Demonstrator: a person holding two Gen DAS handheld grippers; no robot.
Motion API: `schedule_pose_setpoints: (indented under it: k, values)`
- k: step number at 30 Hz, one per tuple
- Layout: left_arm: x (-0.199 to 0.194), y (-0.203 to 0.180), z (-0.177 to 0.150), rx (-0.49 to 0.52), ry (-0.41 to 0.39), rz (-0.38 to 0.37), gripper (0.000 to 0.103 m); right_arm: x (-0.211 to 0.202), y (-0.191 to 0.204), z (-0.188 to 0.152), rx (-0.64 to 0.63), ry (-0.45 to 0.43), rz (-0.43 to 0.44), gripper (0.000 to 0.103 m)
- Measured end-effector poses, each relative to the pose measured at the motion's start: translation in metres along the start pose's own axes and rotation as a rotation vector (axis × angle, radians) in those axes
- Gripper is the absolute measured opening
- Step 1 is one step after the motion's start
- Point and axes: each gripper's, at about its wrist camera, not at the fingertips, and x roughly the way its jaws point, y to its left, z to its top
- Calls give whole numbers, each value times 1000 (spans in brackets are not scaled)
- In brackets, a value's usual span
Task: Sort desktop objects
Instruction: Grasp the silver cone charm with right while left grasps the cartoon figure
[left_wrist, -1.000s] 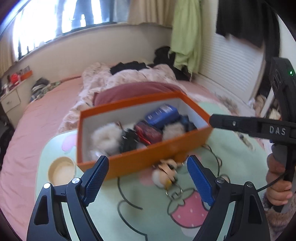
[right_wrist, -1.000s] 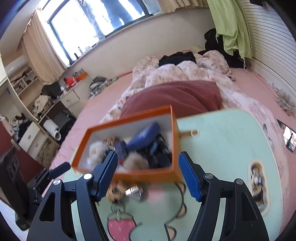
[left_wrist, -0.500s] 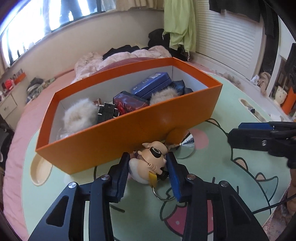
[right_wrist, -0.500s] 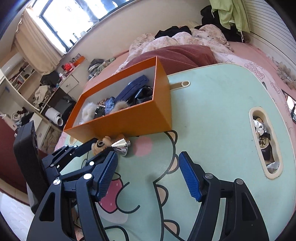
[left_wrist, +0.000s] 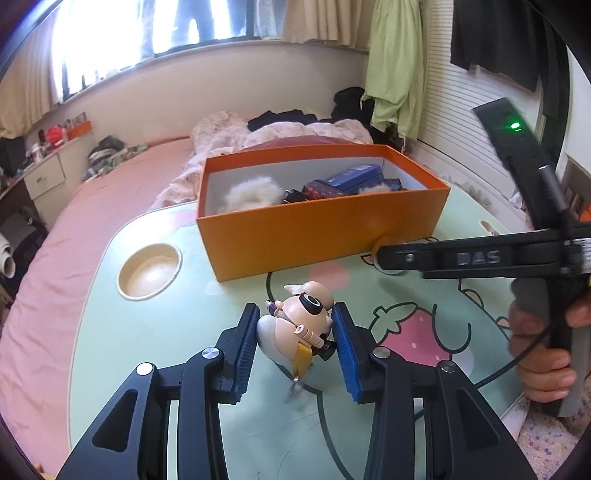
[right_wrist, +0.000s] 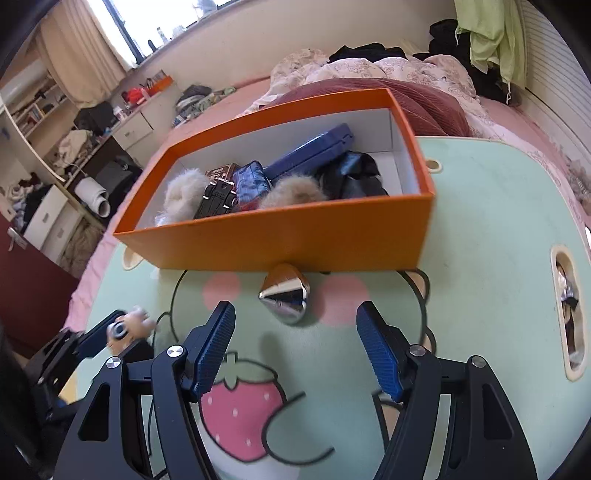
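The left gripper pinches the pig toy just above the counter. It looks small, light and hard, held by its round sides. The right gripper is spread near the cone, which looks shiny and slippery. The box is close behind.

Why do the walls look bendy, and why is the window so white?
Left wrist view: the fisheye lens curves the room's edges, the window is washed out by daylight, and the ring under the pig toy is smeared. Right wrist view: same curving, the shiny cone shows glare, and the pig toy is blurred.
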Motion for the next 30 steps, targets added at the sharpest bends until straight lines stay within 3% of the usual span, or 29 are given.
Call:
schedule_pose_setpoints:
  k: [8,13,14,15,23,30]
  values:
    - [2,2,3,-9,-5,-15,39,17,18,8,-65,-20,-128,67]
    - [4,1,2,-15,2,-18,39,16,23,3,-107,-44,-168,46]
    - [5,1,2,-17,4,-21,39,16,23,2,-115,-48,-182,35]
    - [5,1,1,-20,6,-23,39,16,23,1,-121,-49,-184,32]
    - [8,-1,-1,-22,15,-20,39,8,27,-11,-156,-88,-199,31]
    - [10,-6,-2,-24,18,-36,39,-23,36,-19,-224,-210,-275,31]
